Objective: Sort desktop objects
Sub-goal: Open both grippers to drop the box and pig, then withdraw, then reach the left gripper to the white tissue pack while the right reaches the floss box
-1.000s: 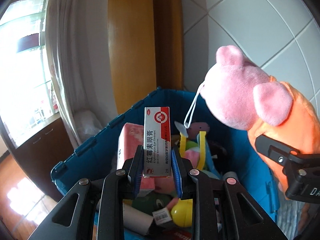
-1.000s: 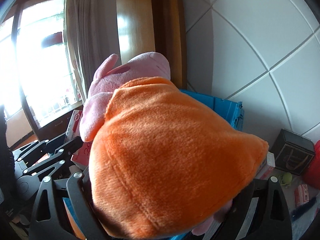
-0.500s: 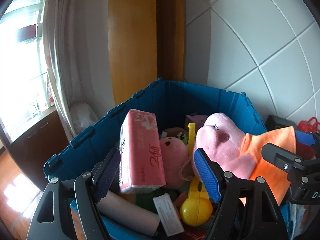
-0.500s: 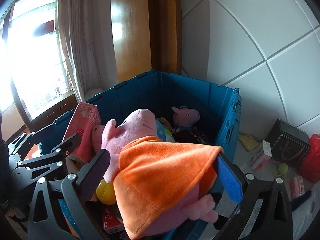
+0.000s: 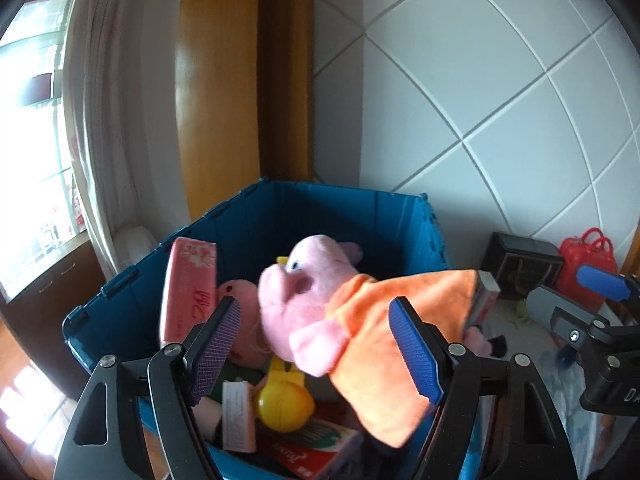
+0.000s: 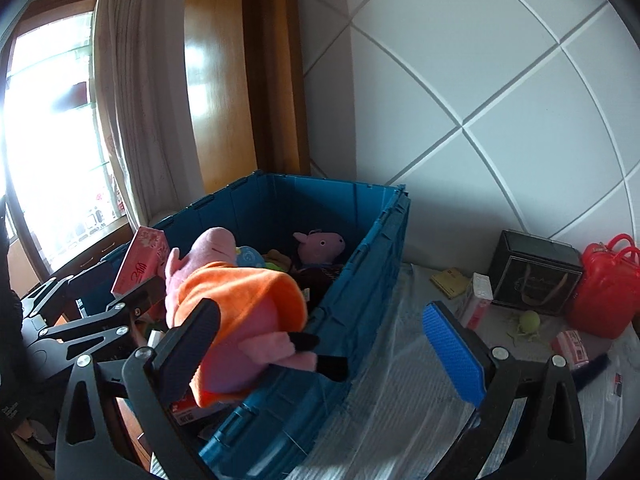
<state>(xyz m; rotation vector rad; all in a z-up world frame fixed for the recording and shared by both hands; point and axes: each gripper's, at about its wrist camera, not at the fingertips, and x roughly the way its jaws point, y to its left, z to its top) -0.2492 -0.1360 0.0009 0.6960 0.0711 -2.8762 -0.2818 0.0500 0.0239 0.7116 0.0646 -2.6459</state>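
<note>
A blue plastic crate [image 5: 340, 216] [image 6: 376, 264] holds toys and boxes. A pink pig plush in an orange dress [image 5: 352, 320] [image 6: 240, 300] lies on top of the pile, its feet over the crate's near rim. My left gripper [image 5: 316, 356] is open and empty above the crate. My right gripper [image 6: 320, 352] is open and empty, just behind the plush. The white ointment box [image 5: 238, 416] lies in the crate beside a yellow ball toy [image 5: 284, 404] and a pink tissue pack [image 5: 188, 288] [image 6: 140, 260].
On the white cloth right of the crate stand a black box [image 6: 532, 276], a red bag [image 6: 604, 288], a small white and red carton [image 6: 476, 300], a yellow pad [image 6: 450, 280] and a green ball [image 6: 528, 320]. A tiled wall, a wooden post and a curtain stand behind.
My left gripper opened and dropped the ointment box into the crate. My right gripper opened and released the pig plush onto the pile, then drew back.
</note>
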